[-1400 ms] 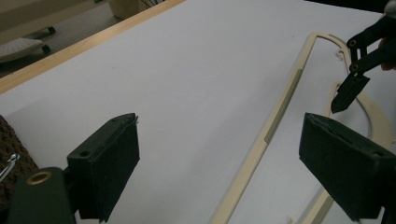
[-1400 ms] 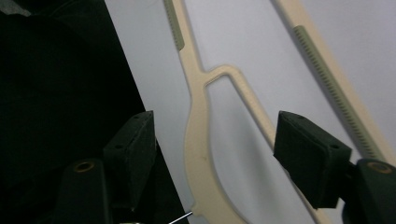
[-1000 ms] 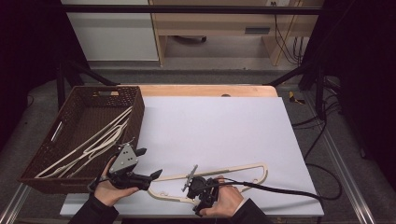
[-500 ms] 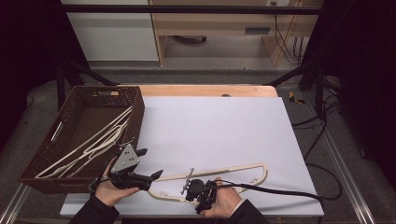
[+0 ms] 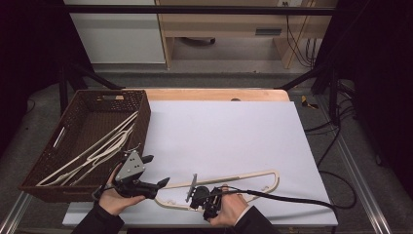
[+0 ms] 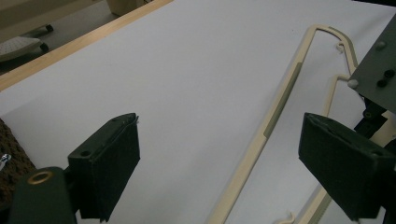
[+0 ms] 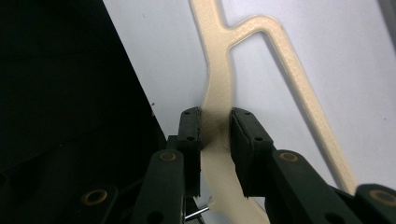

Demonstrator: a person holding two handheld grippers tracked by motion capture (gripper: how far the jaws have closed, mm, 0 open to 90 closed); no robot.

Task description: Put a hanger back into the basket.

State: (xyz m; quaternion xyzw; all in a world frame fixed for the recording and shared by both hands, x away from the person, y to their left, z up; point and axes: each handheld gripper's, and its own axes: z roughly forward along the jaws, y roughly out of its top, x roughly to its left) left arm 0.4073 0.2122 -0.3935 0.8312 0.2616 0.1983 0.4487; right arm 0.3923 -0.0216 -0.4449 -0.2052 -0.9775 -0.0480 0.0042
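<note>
- Wicker basket, far left of the table: it holds several cream hangers lying slantwise. Their crossed arms could snag another hanger lowered among them.
- Left gripper, just right of the basket near the front edge: jaws spread wide and empty, above the white sheet. Closing from here would likely catch nothing, since the nearest bar lies between the jaws but lower.
- Cream hanger, flat on the sheet along the front edge: long and thin, so lifted by one end it would probably sag or swing.
- Right gripper, at the hanger's near-left part: jaws drawn narrow on a flat cream section by the neck. The pinch covers little plastic; a quick lift could let the hanger pivot or slip out.
</note>
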